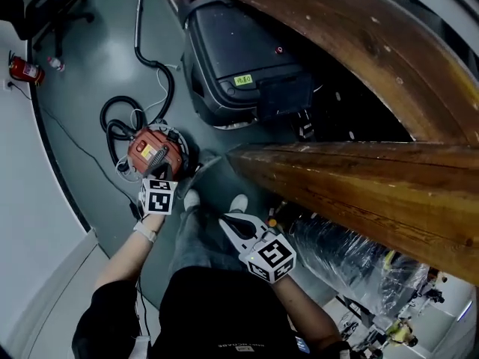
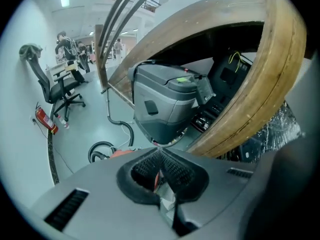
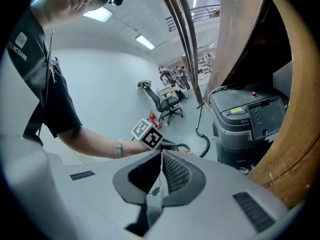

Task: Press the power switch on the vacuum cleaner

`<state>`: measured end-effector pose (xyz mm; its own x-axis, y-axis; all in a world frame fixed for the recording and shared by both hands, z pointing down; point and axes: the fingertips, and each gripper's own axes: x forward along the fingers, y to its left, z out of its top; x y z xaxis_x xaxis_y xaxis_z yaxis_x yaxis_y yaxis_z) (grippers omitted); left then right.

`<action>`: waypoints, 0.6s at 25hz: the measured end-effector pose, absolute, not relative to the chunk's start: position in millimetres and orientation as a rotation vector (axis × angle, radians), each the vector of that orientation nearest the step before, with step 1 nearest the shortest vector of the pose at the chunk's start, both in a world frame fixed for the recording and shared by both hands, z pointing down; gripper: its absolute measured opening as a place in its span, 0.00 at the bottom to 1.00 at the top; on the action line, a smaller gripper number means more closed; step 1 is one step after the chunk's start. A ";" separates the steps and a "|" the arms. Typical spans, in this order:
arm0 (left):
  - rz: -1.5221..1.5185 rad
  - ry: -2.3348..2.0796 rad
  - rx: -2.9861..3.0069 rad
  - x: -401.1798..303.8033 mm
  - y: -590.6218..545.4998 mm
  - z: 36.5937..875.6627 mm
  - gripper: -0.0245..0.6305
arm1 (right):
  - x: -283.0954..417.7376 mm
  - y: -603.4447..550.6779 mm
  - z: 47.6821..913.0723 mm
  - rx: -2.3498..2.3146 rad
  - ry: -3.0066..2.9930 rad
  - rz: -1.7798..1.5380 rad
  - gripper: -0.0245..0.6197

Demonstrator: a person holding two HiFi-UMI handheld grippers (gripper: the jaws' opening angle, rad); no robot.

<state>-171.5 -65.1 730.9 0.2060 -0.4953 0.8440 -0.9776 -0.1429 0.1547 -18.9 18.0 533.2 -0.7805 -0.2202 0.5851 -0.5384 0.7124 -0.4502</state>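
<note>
Your right gripper (image 1: pixel 226 221) hangs by your shoes (image 1: pixel 238 202), well short of the vacuum cleaner (image 1: pixel 152 150), its jaws pressed together on nothing. Your left gripper (image 1: pixel 158 172) is the nearer one: arm stretched down, jaws likewise closed and empty, tips over the vacuum cleaner's near edge. The power switch (I can't pick it out) probably lies just beyond, on the red top.

Shiny plastic, varnished wood, smooth floor.
Just ahead of the matt grey plastic left gripper (image 2: pixel 159 150) with its ribbed black pads (image 2: pixel 177 170), the vacuum cleaner (image 1: pixel 153 152) is glossy red plastic. The beam (image 1: pixel 352 189) to the gripper's right is varnished wood, and the floor (image 1: pixel 90 66) is smooth grey.
</note>
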 end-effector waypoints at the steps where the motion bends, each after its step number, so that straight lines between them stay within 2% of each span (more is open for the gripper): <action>1: 0.822 -1.381 1.774 -164.7 -65.1 715.6 0.06 | -16.2 20.7 528.8 0.581 -2.427 0.856 0.08; 15: 0.565 -1.376 2.018 -84.7 -32.0 526.8 0.06 | 26.6 28.9 457.1 0.605 -2.561 0.778 0.08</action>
<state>-84.7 -32.0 526.8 0.3643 -0.6637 0.6532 -0.9313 -0.2614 0.2538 26.6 28.9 457.1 -0.8285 -0.2856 0.4816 -0.5053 0.7520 -0.4232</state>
